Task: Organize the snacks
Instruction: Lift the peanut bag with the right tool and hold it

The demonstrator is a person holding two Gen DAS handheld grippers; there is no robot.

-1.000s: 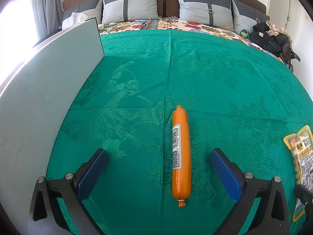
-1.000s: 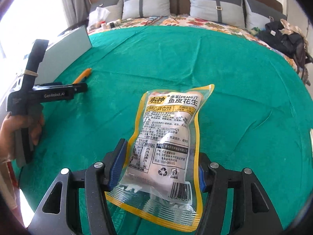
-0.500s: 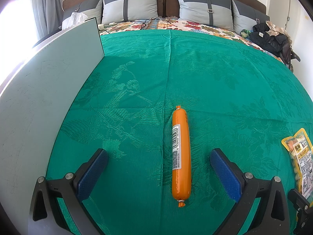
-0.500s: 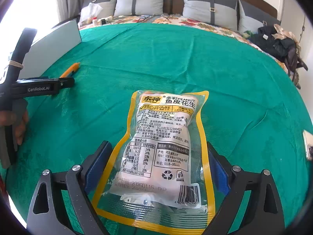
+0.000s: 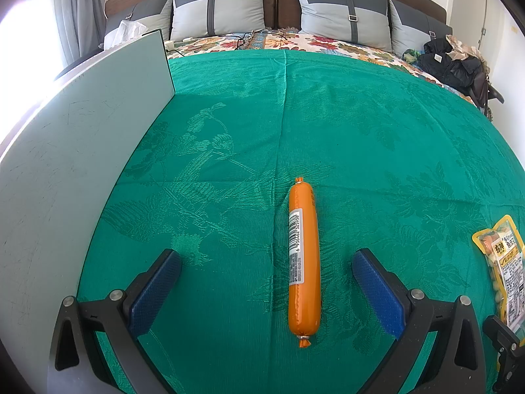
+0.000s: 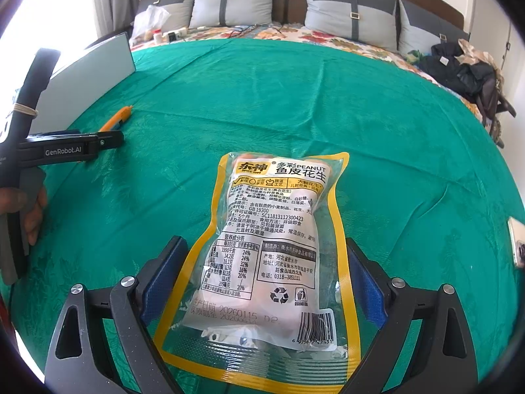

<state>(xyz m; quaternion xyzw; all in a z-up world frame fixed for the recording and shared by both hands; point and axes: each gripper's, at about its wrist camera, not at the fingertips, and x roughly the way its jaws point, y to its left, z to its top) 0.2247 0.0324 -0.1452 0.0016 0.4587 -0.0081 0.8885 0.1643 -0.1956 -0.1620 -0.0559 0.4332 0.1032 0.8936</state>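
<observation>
peanut bag point(image 6: 269, 249) bottom edge cut off; sausage point(image 6: 119, 118) half hidden behind left gripper point(image 6: 98, 142).

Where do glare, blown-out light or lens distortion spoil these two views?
Left wrist: window light blows out the upper left; green bedspread bulges from fisheye; sausage sharp. Right wrist: upper left also overexposed; sheen on the peanut bag bottom; print stays legible.

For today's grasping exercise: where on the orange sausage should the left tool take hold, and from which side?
Grip the sausage across its straight middle, near the barcode label, coming down from above. It lies flat on the green cloth, lengthwise between the open left tool pads, and its tapered, clipped ends would slip.
</observation>
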